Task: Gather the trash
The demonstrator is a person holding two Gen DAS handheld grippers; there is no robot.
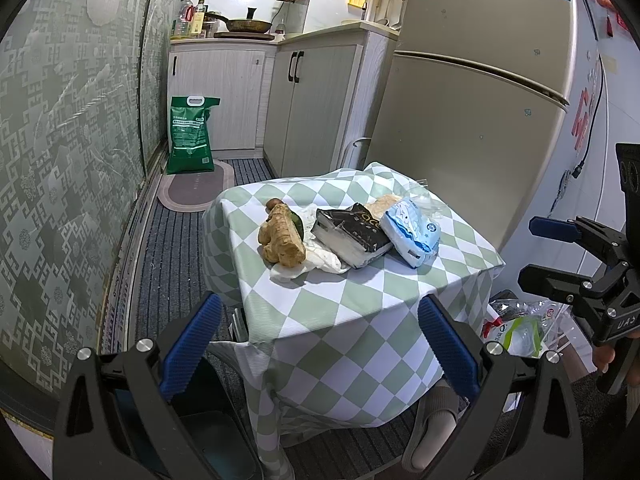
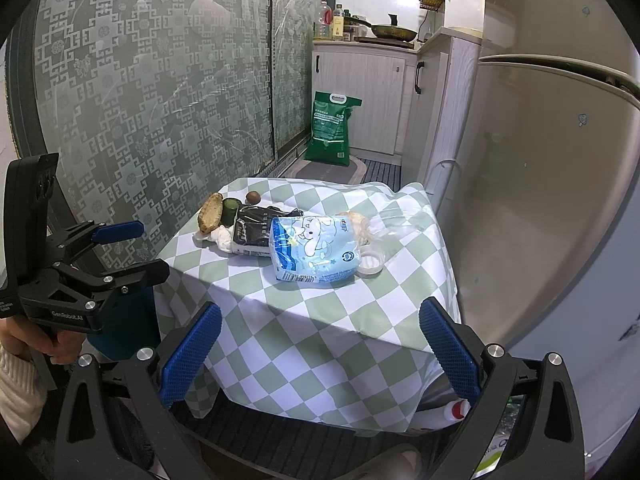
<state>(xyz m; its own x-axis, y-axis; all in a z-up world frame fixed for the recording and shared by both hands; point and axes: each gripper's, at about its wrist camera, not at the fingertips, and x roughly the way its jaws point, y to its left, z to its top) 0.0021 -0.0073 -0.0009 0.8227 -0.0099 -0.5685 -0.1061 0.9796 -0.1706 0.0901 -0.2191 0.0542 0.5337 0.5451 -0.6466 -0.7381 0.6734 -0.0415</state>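
A small table under a green-and-white checked cloth carries the trash: a ginger root, crumpled white paper, a black tissue pack, a blue-and-white wipes pack, a clear plastic bag and a white lid. My left gripper is open and empty, before the table's front edge. My right gripper is open and empty, at the table's right side.
A plastic bag of trash lies on the floor right of the table. A fridge stands behind it. A green rice sack and a mat sit by the kitchen cabinets. A patterned glass door runs along the left.
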